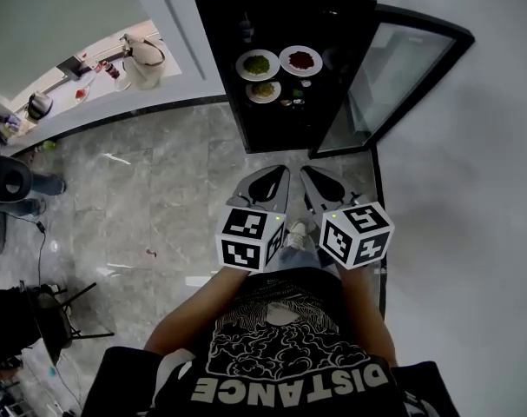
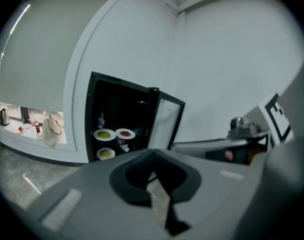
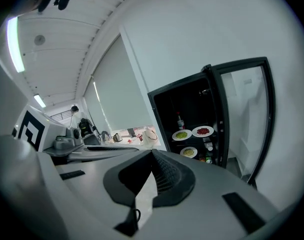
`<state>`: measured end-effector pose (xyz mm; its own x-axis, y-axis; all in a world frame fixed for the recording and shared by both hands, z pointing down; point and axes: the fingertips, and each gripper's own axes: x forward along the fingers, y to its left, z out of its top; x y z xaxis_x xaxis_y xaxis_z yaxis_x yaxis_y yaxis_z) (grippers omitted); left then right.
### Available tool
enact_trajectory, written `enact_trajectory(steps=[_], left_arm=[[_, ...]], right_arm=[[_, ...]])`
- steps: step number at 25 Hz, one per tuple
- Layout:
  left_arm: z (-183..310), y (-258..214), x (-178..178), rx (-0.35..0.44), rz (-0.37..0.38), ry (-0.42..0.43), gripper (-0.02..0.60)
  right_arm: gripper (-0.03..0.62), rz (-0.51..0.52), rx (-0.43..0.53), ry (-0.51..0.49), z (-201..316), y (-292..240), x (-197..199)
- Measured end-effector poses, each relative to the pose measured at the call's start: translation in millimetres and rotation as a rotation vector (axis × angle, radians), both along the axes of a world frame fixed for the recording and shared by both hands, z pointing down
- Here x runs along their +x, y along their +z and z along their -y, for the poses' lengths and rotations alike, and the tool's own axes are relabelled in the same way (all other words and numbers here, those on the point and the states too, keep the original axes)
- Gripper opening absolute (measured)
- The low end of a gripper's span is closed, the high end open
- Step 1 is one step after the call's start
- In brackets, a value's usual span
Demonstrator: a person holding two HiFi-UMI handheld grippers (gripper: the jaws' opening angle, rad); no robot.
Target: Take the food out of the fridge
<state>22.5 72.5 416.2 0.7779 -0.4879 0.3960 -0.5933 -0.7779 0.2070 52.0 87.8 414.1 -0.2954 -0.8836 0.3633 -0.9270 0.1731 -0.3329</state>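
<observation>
A black fridge (image 1: 272,24) stands open ahead of me. Inside it are a plate of green food (image 1: 258,63), a plate of red food (image 1: 300,60) and, lower down, a plate of yellow food (image 1: 263,91). My left gripper (image 1: 280,174) and right gripper (image 1: 308,174) hang side by side over the floor, short of the fridge, both shut and empty. In the left gripper view the left gripper (image 2: 153,156) points at the green plate (image 2: 104,134) and the red plate (image 2: 125,133). In the right gripper view the right gripper (image 3: 153,154) points toward the three plates (image 3: 189,152).
The fridge's glass door (image 1: 393,76) swings out to the right, beside a white wall. A bottle (image 3: 180,120) stands above the plates. A ledge at the left bears a bag (image 1: 143,59) and a kettle (image 1: 39,104). A person's legs (image 1: 20,185) and a black stand (image 1: 55,311) are at the left.
</observation>
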Motion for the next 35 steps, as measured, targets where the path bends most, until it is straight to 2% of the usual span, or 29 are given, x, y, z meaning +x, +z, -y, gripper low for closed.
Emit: enact_trajectory(steps=[3,7,12,20,24,29,35], left_arm=[[19.7,3.2,19.2,-0.019,-0.006,-0.014,0.002],[40.1,6.6,42.4,-0.001,0.001,-0.029,0.002],[63.9,14.1,63.0,-0.015,0.007,-0.063,0.002],[92.0,24.3,81.6,-0.008,0.045,-0.105,0.002],[107.2,30.3,86.5,0.002,0.048,-0.116,0.002],[136.9,36.6,94.3,0.024,0.016,-0.111,0.002],[179.2,43.5,113.2,0.045,-0.02,-0.051,0.002]], right_arm=[[0.002,0.053,-0.023,0.0,19.5,6.0,25.8],[0.002,0.134,-0.024,-0.006,43.4,11.9,51.6],[0.002,0.264,-0.004,-0.039,69.8,15.7,70.1],[0.002,0.358,-0.005,-0.047,100.1,27.8,90.9],[0.002,0.426,0.002,-0.004,118.3,36.8,103.1],[0.002,0.525,0.027,0.103,145.3,48.6,126.9],[0.003,0.618,0.068,0.221,186.4,67.0,149.5]])
